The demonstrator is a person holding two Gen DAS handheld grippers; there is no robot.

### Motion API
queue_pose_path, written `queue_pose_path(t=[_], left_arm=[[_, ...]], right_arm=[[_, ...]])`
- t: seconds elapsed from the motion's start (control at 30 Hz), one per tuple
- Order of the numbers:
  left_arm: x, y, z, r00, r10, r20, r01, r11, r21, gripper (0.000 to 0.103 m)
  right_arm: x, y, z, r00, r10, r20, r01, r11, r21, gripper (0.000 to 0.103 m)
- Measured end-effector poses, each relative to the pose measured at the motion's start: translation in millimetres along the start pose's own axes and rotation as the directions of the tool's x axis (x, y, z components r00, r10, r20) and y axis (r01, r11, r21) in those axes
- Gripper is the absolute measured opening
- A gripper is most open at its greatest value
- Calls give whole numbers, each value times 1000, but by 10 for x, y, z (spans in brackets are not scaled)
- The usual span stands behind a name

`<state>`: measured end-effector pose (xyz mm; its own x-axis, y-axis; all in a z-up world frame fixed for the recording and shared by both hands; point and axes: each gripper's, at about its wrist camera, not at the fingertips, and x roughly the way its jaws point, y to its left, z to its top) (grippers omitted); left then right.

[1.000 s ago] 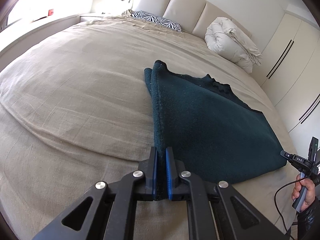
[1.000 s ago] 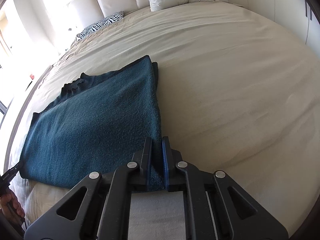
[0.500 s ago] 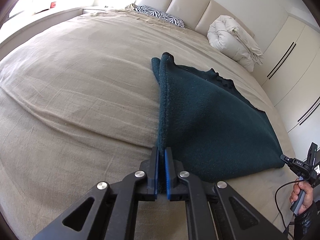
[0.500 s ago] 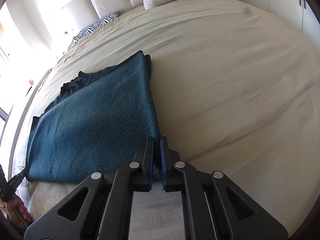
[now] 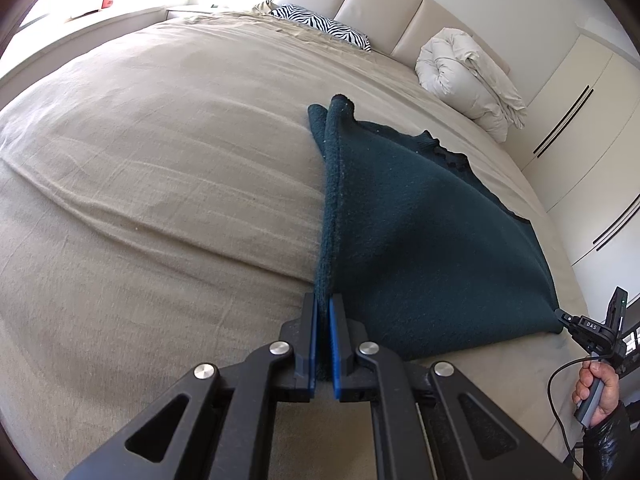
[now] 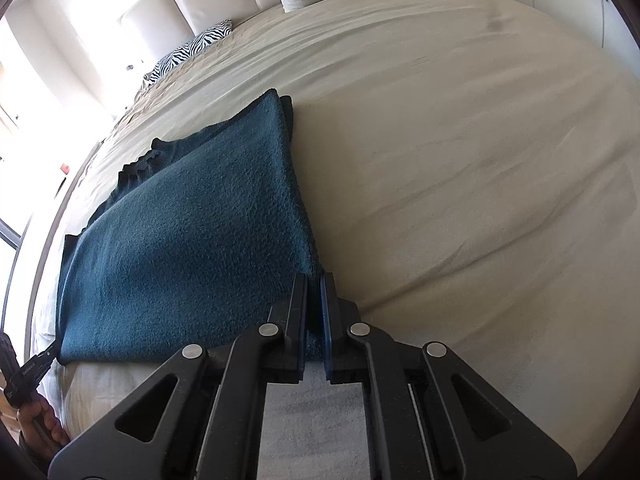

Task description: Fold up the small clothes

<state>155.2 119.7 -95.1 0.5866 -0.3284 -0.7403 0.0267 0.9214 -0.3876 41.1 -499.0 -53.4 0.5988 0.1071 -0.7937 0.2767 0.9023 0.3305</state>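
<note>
Left gripper [image 5: 324, 304]: its 2 blue-lined fingers are pinched nearly together on 1 near corner of the dark teal garment [image 5: 420, 240], the cloth edge running straight ahead from between the fingertips. Right gripper [image 6: 315, 284]: likewise closed to a narrow slit, with the garment's opposite near corner caught between its fingers.

The garment [image 6: 188, 248] is doubled over, 2 layers visible at the far end of the gripped edge. It is lifted at both held corners and slopes down to the beige bedspread [image 5: 160, 184] ahead of the grippers. From the left gripper it spreads forward and to the right; from the right gripper it spreads forward and to the left. A scalloped dark trim shows along its far edge.

In the left wrist view the right gripper's tip [image 5: 576, 322] meets the garment's far-right corner, with the right hand [image 5: 598, 392] below it holding the handle. In the right wrist view the left hand [image 6: 36, 420] appears at lower left.

Well beyond the grippers: a zebra-print pillow [image 5: 320, 26] and a rolled white duvet [image 5: 468, 76] against the padded headboard [image 5: 380, 4]. White wardrobe doors [image 5: 580, 128] stand to the right of the left gripper.
</note>
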Motion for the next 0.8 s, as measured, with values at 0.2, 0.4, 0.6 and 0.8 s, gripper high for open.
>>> queue_pose_path(t=[0.2, 0.4, 0.6, 0.8], left_arm=[[24, 31, 7, 1000, 2, -9, -2, 1000, -8, 8], [-75, 61, 33, 1000, -3, -17, 2, 999, -40, 27], [-397, -192, 231, 994, 74, 81, -77, 997, 31, 34], [-39, -947, 699, 987, 51, 155, -93, 957, 275, 56]], right_arm=[[14, -3, 5, 1000, 20, 7, -20, 1000, -5, 6], [-128, -93, 44, 1000, 5, 27, -7, 998, 58, 41], [-523, -45, 224, 984, 35, 173, -52, 994, 94, 65], [-179, 741, 495, 960, 260, 105, -260, 966, -15, 65]])
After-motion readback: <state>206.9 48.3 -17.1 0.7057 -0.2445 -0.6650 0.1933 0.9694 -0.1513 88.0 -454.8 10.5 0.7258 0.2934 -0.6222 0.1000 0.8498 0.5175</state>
